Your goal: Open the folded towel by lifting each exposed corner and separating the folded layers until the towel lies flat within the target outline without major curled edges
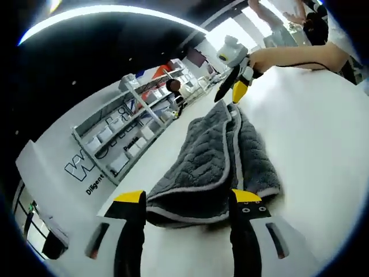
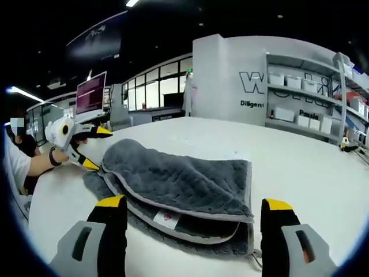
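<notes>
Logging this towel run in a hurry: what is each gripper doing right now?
Left gripper: open, jaws astride the near edge of the folded grey towel, holding nothing.
Right gripper: open, jaws astride the towel's opposite end, holding nothing.

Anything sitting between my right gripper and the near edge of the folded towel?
Nothing visible does. The right gripper is open with the grey towel right ahead of its jaws, only bare white table around. The left gripper is at the towel's far end.

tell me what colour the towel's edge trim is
Light grey trim on a dark grey towel, clearest in right gripper view.
</notes>
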